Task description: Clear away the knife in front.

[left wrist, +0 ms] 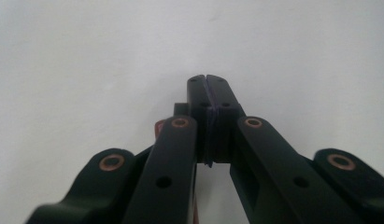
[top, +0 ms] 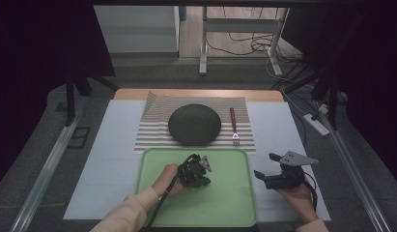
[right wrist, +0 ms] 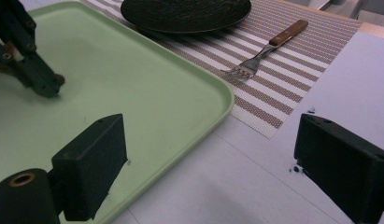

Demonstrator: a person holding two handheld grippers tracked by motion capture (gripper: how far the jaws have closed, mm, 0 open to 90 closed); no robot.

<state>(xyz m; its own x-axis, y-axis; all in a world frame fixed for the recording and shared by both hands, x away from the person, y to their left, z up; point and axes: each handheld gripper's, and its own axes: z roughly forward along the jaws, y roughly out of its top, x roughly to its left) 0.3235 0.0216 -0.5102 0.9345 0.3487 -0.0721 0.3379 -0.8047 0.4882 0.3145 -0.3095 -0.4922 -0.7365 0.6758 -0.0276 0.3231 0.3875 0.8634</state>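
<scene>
The left tongs are pressed fully together with nothing between them, tips lowered onto the bare floor of the green tray, probably resting there or steadying it. The right tongs stand wide and empty just beside the tray's right rim, over the white surface, seemingly waiting to approach. Beyond the tray's far edge lies a striped placemat carrying a dark round plate; the wooden-handled fork lies beside the plate on the tray's far right, handle pointing away, as in a table setting.
</scene>
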